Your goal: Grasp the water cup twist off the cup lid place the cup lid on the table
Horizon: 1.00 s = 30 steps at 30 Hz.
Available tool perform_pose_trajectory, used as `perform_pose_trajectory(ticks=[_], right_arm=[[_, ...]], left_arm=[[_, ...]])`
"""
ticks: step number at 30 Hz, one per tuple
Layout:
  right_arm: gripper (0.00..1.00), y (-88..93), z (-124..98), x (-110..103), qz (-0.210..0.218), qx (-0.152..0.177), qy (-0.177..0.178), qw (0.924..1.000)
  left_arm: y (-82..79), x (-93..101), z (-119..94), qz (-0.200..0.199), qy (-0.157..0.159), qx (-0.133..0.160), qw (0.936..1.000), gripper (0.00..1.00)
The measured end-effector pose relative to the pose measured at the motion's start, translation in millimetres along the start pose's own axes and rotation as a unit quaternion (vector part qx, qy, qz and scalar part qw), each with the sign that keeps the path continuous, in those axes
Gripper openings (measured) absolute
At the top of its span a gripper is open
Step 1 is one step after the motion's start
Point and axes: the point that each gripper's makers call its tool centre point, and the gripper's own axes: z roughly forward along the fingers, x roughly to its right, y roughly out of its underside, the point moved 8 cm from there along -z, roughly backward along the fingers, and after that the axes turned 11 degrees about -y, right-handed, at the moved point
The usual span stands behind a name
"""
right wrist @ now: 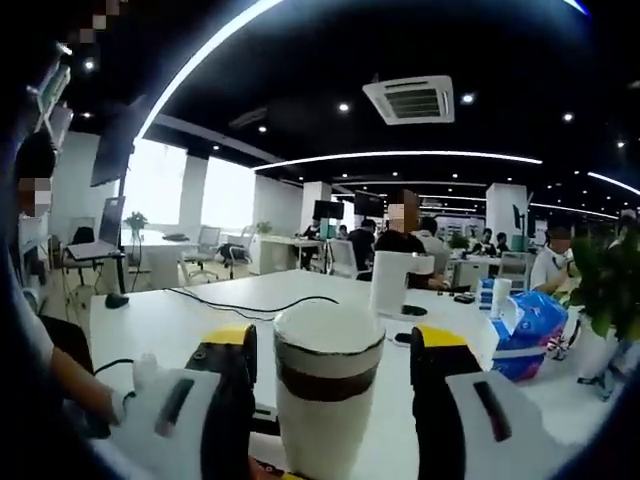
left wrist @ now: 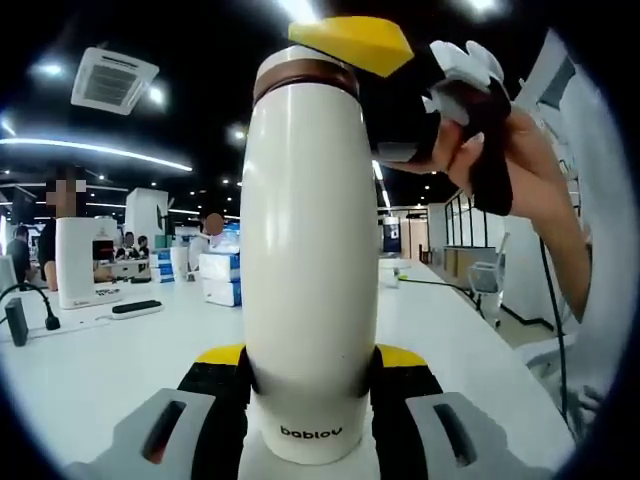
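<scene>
Across the left gripper view, low centre, we see the left gripper (left wrist: 308, 400) clamped on the base of the water cup (left wrist: 310, 270), jaws pressed to either side of the white body; the cup stands upright, filling the middle of the frame. At upper right, the right gripper (left wrist: 375, 55) reaches the cup's top, with a hand (left wrist: 500, 150) behind it.

Low centre in the right gripper view, the right gripper (right wrist: 330, 385) straddles the cup lid (right wrist: 328, 345), jaws apart; whether the pads touch it, we cannot tell.

Judgement: the lid is not yet off. For a clean twist we should close squarely on the lid above the brown band, keep the left grip firm against rotation, and turn about the cup's axis without tilting.

Surroundings: white table (left wrist: 90, 370) with a black cable (right wrist: 240, 303) left of centre, a white appliance (right wrist: 392, 285) behind, and a blue package (right wrist: 530, 330) at right. The near table surface looks free for setting the lid down.
</scene>
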Motion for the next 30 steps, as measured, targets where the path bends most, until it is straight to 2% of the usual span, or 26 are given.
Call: perform_pose_trajectory(ticks=[7, 10, 18, 24, 25, 26, 30], right_arm=[[0.56, -3.6, 4, 0, -0.002, 0.005, -0.001, 1.0000], [0.48, -6.7, 4, -4, -0.011, 0.007, -0.004, 0.9999], [0.46, -7.8, 4, -3, -0.017, -0.003, -0.007, 0.9998], [0.46, -6.8, 4, 5, -0.001, 0.001, -0.073, 0.9973], [0.45, -0.9, 3, 5, 0.032, -0.026, -0.101, 0.9940], [0.45, -9.0, 6, 12, 0.002, 0.001, -0.095, 0.9955], [0.45, -14.3, 7, 12, -0.007, -0.015, -0.129, 0.9915]], left_arm=[[-0.1, 0.3, 0, 0.000, 0.000, 0.000, 1.0000, 0.48], [-0.2, 0.9, 0, 0.000, 0.000, 0.000, 1.0000, 0.48], [-0.4, 2.7, 0, 0.000, 0.000, 0.000, 1.0000, 0.48], [-0.5, 2.1, 0, 0.000, 0.000, 0.000, 1.0000, 0.48], [-0.7, 2.1, 0, -0.001, 0.000, 0.000, 1.0000, 0.48], [-0.7, 2.5, 0, -0.001, 0.000, 0.000, 1.0000, 0.48], [-0.9, 3.0, 0, -0.002, -0.001, 0.000, 1.0000, 0.48]])
